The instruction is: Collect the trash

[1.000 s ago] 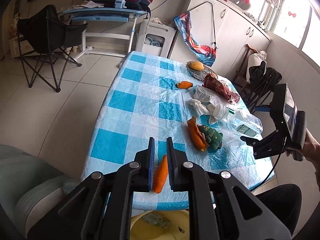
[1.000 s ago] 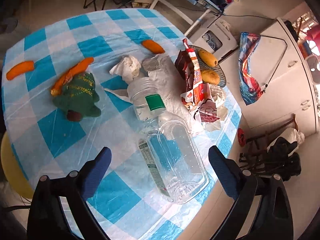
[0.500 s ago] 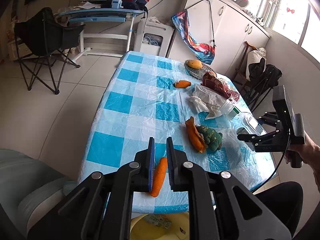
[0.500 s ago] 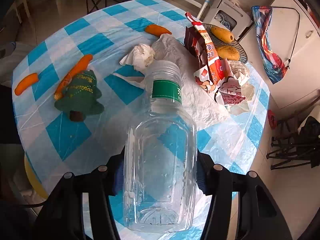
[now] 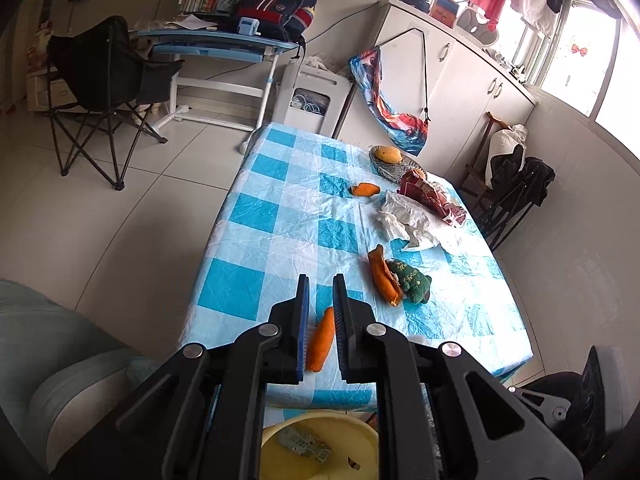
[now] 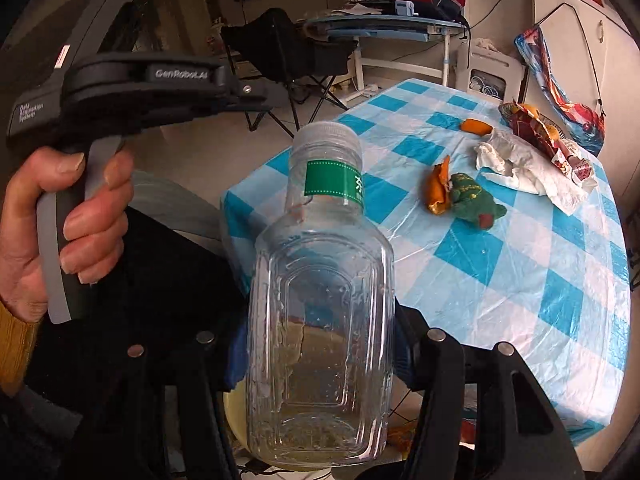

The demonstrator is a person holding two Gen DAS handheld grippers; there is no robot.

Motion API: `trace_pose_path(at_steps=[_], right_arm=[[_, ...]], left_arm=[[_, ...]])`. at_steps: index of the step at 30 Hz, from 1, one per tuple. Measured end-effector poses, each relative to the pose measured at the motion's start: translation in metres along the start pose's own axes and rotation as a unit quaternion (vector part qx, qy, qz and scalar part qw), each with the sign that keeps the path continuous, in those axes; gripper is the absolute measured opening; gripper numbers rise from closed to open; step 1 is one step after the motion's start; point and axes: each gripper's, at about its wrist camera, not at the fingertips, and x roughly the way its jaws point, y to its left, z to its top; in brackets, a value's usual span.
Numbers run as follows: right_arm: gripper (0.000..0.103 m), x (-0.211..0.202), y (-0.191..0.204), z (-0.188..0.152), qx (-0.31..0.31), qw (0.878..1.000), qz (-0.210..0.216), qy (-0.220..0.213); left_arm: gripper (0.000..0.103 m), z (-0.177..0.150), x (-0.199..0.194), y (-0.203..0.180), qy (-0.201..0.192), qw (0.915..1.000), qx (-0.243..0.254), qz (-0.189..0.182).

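Observation:
My right gripper [image 6: 320, 354] is shut on a clear, empty plastic bottle [image 6: 320, 300] with a green label band and a white cap. The bottle hangs in the air off the table's near end, cap pointing away. Below its base a yellow bin [image 6: 236, 420] shows. My left gripper [image 5: 320, 280] is shut with nothing in it, above the table's near edge. An orange peel [image 5: 320, 340] lies on the cloth in line with its fingers. In the right wrist view a hand [image 6: 68, 220] holds the left gripper [image 6: 256, 94] just left of the bottle.
On the blue checked table [image 5: 280, 216] lie a crumpled tissue [image 5: 404, 224], a red snack wrapper [image 5: 428, 196], two more peels [image 5: 384, 280] [image 5: 365, 189], a green plush tree [image 5: 412, 280] and a fruit plate [image 5: 390, 156]. The yellow bin [image 5: 280, 432] stands below the near edge.
The right gripper closed on the bottle, lifted it off the table and swung it round past the near end, over the bin. The left gripper drew back a little and stayed shut.

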Motion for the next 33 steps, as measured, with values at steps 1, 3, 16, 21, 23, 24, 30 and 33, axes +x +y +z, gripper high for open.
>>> trace_pose_path(at_steps=[1,3,16,21,23,24,30,33], right_arm=[[0.056,0.007,0.009,-0.006,-0.003,1.000,0.001,0.005],[0.057,0.023,0.019,-0.018,-0.004,1.000,0.005,0.024],[0.074,-0.012,-0.010,-0.040,0.044,0.996,-0.074,-0.014],[0.081,-0.051,-0.031,-0.044,0.078,0.987,-0.124,-0.072],[0.085,-0.060,-0.036,-0.048,0.094,0.982,-0.136,-0.090],[0.085,-0.063,-0.038,-0.049,0.100,0.981,-0.138,-0.095],[0.087,-0.058,-0.032,-0.052,0.093,0.981,-0.144,-0.091],[0.090,-0.055,-0.025,-0.054,0.082,0.981,-0.150,-0.092]], left_arm=[[0.011,-0.002,-0.003,0.002,-0.001,1.0000,-0.001,0.001],[0.011,-0.006,-0.008,0.004,-0.003,1.0000,-0.002,0.003],[0.011,-0.039,-0.003,-0.021,0.047,0.9964,0.070,0.007],[0.011,-0.084,0.023,-0.055,0.157,0.9727,0.170,0.017],[0.011,-0.105,0.030,-0.066,0.200,0.9572,0.209,0.019],[0.013,-0.116,0.033,-0.072,0.220,0.9482,0.228,0.020],[0.061,-0.137,0.026,-0.089,0.214,0.9315,0.291,0.040],[0.071,-0.118,0.017,-0.081,0.175,0.9494,0.257,0.043]])
